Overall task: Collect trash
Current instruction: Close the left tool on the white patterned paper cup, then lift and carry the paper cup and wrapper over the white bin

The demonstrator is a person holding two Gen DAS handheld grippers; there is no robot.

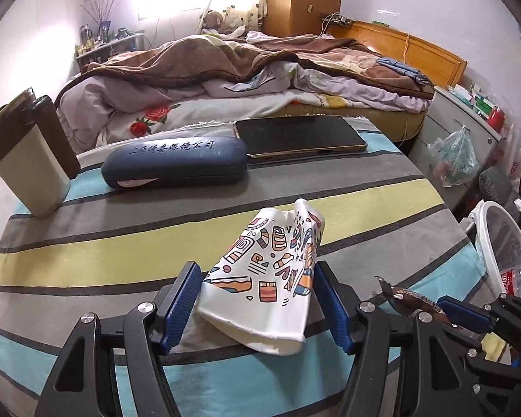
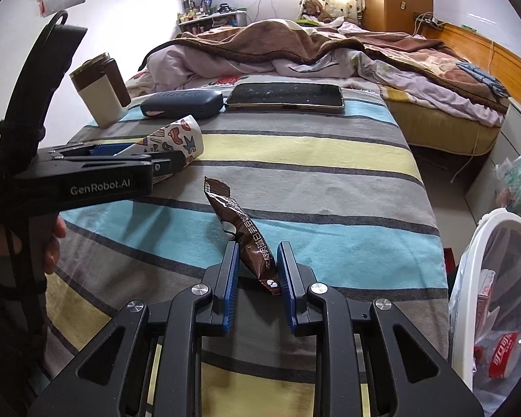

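Observation:
A crushed paper cup [image 1: 271, 278] with colourful drawings is between the blue pads of my left gripper [image 1: 258, 304], which is shut on it over the striped table cloth [image 1: 121, 243]. The cup [image 2: 177, 137] and left gripper [image 2: 135, 154] also show in the right wrist view. My right gripper [image 2: 257, 276] is shut on a brown snack wrapper [image 2: 241, 229], held up from the cloth. The wrapper [image 1: 410, 300] and right gripper [image 1: 448, 307] show at the lower right of the left wrist view.
A dark glasses case [image 1: 173, 165], a tablet [image 1: 298, 135] and a beige-and-brown flask [image 1: 27, 160] lie at the table's far side. A white bin [image 2: 496, 278] with trash stands right of the table. An unmade bed [image 1: 243, 69] is beyond.

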